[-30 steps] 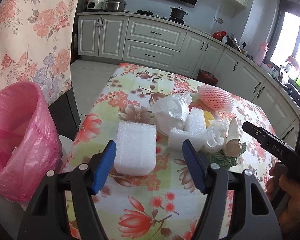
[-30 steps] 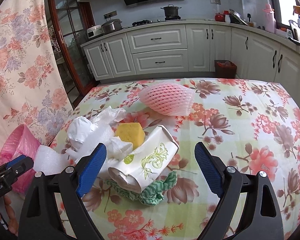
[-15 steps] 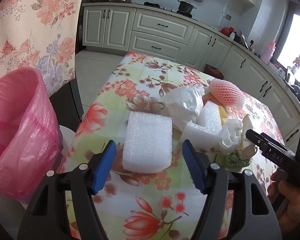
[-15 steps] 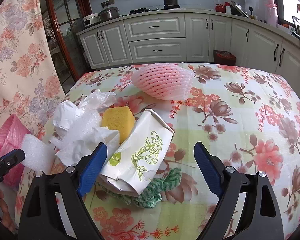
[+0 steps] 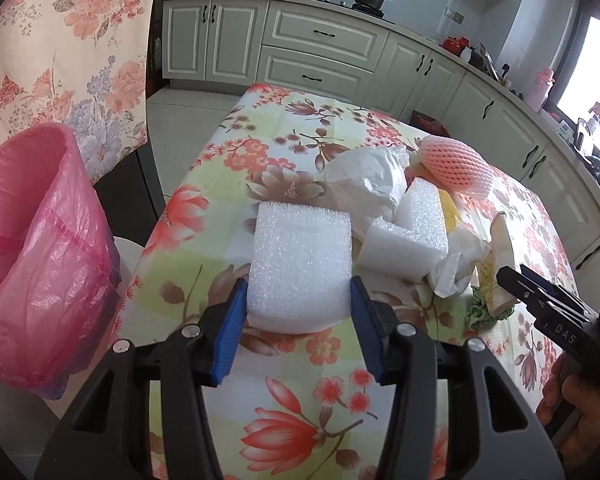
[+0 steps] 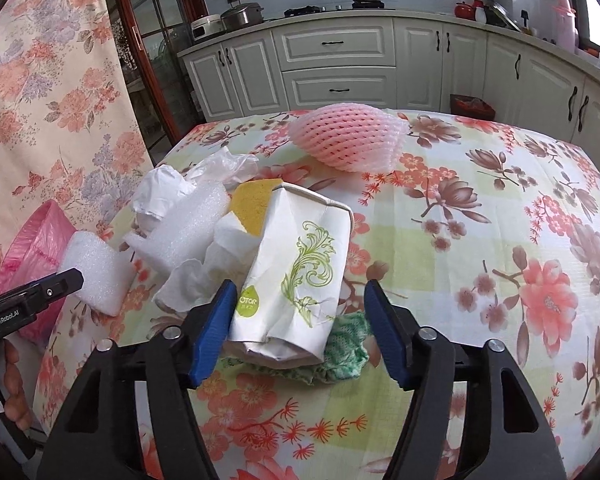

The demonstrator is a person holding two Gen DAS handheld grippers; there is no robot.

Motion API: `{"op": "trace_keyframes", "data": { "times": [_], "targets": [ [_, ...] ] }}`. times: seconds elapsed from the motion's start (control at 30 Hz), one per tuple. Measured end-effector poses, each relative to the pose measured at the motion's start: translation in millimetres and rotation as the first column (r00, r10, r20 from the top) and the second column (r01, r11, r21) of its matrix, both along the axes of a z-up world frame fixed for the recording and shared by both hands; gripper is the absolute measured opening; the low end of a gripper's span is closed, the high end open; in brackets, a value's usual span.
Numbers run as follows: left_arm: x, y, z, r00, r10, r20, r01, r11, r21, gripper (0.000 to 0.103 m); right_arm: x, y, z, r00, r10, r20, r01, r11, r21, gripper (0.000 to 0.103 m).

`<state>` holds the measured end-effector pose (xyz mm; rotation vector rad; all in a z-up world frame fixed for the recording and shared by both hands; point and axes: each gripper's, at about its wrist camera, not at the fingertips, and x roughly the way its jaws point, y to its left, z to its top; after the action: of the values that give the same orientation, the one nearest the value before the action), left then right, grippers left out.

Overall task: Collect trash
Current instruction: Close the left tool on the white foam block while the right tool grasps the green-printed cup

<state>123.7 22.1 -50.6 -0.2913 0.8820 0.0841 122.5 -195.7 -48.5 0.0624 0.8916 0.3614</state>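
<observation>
Left hand-held gripper [image 5: 298, 308]: jaws closing, both blue pads already against the sides of the white foam block [image 5: 300, 268]. The block lies flat on the floral surface [image 5: 228, 152], at its left edge, nearest the pink bin bag [image 5: 40, 248]. Probably why you took it first: short carry to the bag.

Right hand-held gripper [image 6: 296, 320]: jaws closing around the crushed paper cup [image 6: 296, 276]. The left pad looks to be touching the cup's base; the right pad stands clear, over the green cloth [image 6: 344, 354]. So no grip there yet. The cup lies on its side, partly on that cloth and leaning on the crumpled tissue [image 6: 204, 276], so expect it to shift as you squeeze.

Rest of the trash is piled mid-surface: L-shaped foam piece [image 5: 412, 232], white plastic bag [image 5: 368, 188], yellow sponge [image 6: 256, 204], pink foam fruit net [image 6: 348, 140] behind.

Both items are soft, so both will squash under the pads; close gently.
</observation>
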Motion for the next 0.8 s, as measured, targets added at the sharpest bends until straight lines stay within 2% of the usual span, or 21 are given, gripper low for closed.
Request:
{"op": "trace_keyframes", "data": {
  "times": [0.03,0.2,0.8],
  "targets": [
    [-0.6,-0.7,1.0,1.000,-0.001,0.002,0.001,1.000,-0.001,0.049,-1.5,1.1,1.0,1.000,0.009,0.002,-0.009,1.000,0.003,0.048],
    [-3.1,-3.4,8.3,1.000,-0.006,0.019,0.006,1.000,0.000,0.049,-4.7,-1.1,2.0,1.000,0.020,0.002,-0.020,1.000,0.003,0.046],
    [-15.3,-14.6,42.7,0.995,-0.026,0.097,0.025,1.000,0.019,0.049,-18.7,-36.0,32.7,0.994,-0.047,0.097,0.047,0.999,0.006,0.046]
  ]
}}
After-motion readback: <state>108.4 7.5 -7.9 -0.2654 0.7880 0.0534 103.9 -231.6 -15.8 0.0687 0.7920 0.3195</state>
